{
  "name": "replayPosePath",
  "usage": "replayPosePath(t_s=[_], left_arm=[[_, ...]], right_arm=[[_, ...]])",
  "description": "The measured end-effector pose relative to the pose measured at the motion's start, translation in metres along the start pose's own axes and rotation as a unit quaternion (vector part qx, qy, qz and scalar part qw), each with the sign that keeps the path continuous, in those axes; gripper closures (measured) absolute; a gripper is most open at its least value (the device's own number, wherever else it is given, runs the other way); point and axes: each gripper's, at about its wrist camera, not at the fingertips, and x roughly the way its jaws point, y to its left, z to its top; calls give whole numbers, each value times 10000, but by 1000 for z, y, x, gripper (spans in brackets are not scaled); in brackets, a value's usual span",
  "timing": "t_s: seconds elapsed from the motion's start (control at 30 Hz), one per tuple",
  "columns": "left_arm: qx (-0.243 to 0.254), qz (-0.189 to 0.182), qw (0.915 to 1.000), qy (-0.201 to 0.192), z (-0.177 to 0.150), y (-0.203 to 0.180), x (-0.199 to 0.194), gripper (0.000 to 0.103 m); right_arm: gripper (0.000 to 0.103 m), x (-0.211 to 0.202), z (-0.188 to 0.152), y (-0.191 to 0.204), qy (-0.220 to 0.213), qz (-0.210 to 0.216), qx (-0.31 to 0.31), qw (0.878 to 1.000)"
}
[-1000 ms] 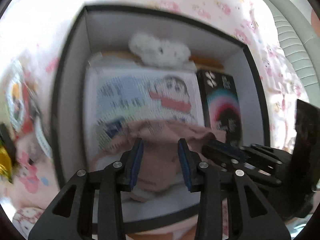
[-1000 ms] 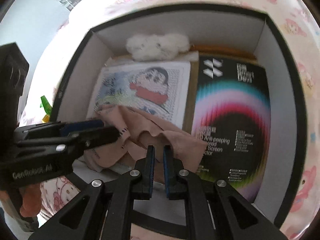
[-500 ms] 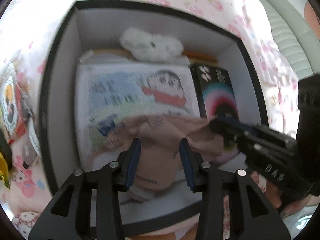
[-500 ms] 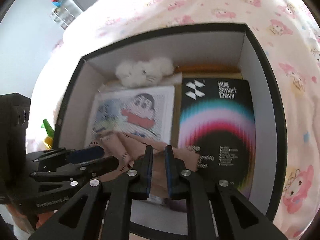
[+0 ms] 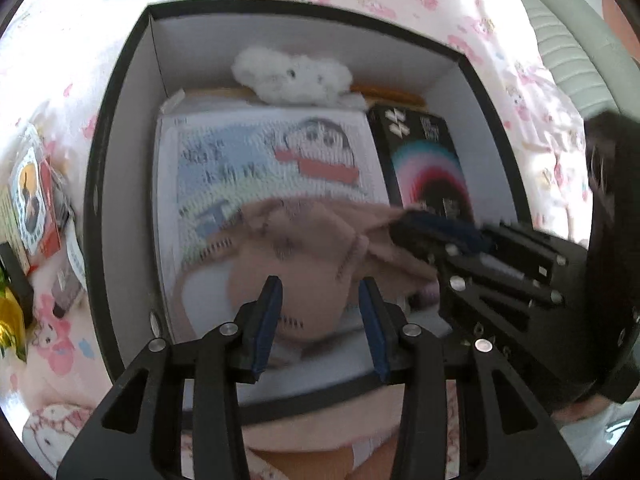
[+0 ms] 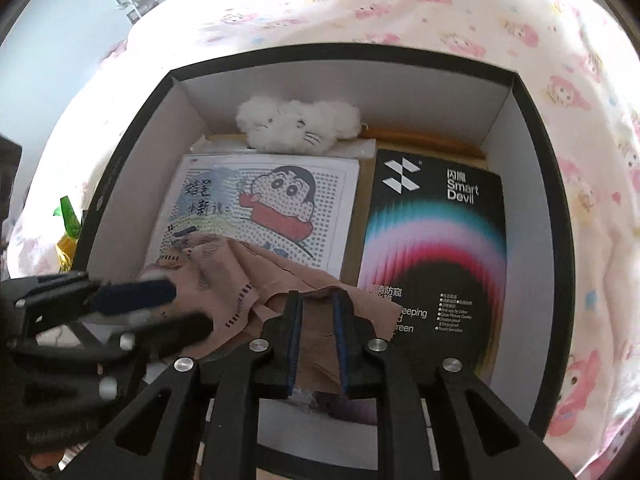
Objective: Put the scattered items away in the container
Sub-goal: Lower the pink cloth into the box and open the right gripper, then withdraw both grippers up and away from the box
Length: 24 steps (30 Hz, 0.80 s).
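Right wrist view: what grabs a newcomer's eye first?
The black-rimmed box on the pink cartoon bedsheet, packed with a black rainbow-arc package on its right side, a cartoon-boy picture left of it and a white fluffy toy at the far wall. Nearer, a crumpled pinkish-brown cloth lies over the picture, with the right gripper opening around its edge.

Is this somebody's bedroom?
Probably a bedroom: the black box sits on a pink cartoon-print bedsheet over something soft and rounded like a bed, and a fluffy white plush toy lies inside.

Pink-printed bedsheet (image 6: 440, 12), black-rimmed box (image 6: 536, 152)
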Motion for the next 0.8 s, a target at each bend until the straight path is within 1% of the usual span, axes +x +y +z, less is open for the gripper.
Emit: replayPosePath(t_s=[0.07, 0.1, 0.33, 0.4, 0.47, 0.5, 0.53, 0.57, 0.6, 0.67, 0.7, 0.73, 0.77, 0.8], left_arm=[[54, 84, 9999, 87, -4, 9, 2, 64], [34, 130, 9998, 114, -4, 10, 5, 64], [-26, 146, 9999, 78, 5, 16, 12, 64], [-10, 108, 9999, 31, 2, 13, 10, 64], [1, 115, 9999, -100, -2, 10, 7, 62], [2, 160, 9997, -191, -8, 9, 5, 60], [4, 227, 9992, -333, -11, 10, -1, 55], [3, 281, 9985, -463, -13, 13, -7, 49], [-8, 377, 9973, -629, -15, 14, -15, 48], [-20, 595, 9930, -1021, -18, 13, -31, 41], [5, 720, 9898, -1232, -20, 12, -40, 39], [49, 804, 9861, -1455, -24, 11, -53, 33], [84, 833, 9834, -1611, -18, 7, -57, 29], [117, 849, 9804, -1775, -17, 7, -67, 27]], right_arm=[[88, 6, 13, 0, 27, 4, -52, 10000], [88, 7, 13, 1, 62, -7, -68, 10000], [88, 14, 10, 4, 220, -148, -106, 9996], [88, 12, 11, 3, 204, -135, -81, 9997], [88, 7, 11, 2, 157, -115, -62, 9998], [88, 3, 11, 2, 117, -101, -51, 9999], [88, 0, 11, 2, 82, -104, -38, 9999], [84, -5, 10, 2, 29, -139, -27, 9999], [80, -12, 9, 3, -58, -202, -32, 9998], [62, -25, 7, 6, -273, -336, -67, 9990], [57, -33, 6, 7, -428, -410, -64, 9982], [50, -42, 5, 6, -571, -451, -18, 9974], [47, -51, 1, 3, -647, -454, 35, 9969], [45, -54, 2, 6, -746, -458, 114, 9961]])
